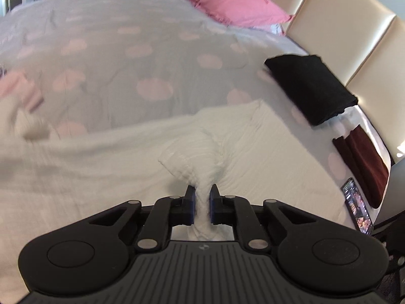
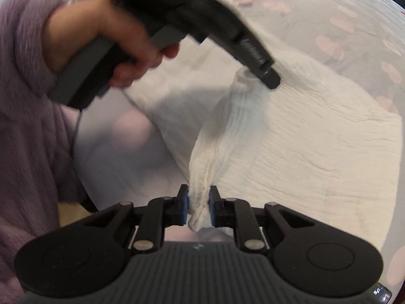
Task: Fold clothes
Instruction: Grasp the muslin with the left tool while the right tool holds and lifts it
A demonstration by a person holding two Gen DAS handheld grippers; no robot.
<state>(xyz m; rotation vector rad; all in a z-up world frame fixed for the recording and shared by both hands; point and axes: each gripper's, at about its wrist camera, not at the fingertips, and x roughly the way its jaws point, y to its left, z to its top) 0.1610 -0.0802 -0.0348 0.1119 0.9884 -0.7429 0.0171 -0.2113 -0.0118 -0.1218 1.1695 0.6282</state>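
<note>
Both claws clamped on the white garment [image 2: 291, 147]: right gripper [image 2: 198, 204] pinches its near edge, left gripper [image 2: 265, 76] at one o'clock, fabric ridge stretched between.

A home bedroom; a wide bed under a pale grey cover with pink dots [image 1: 126, 58] fills the frame; a pink pillow [image 1: 227, 2] lies upper right against a cream padded headboard [image 1: 336, 25]; folded black cloth [image 1: 311, 86] sits beside it.

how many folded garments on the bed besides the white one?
2: black one by the headboard, dark red one nearer, beside the phone. More may lie out of view.
</note>
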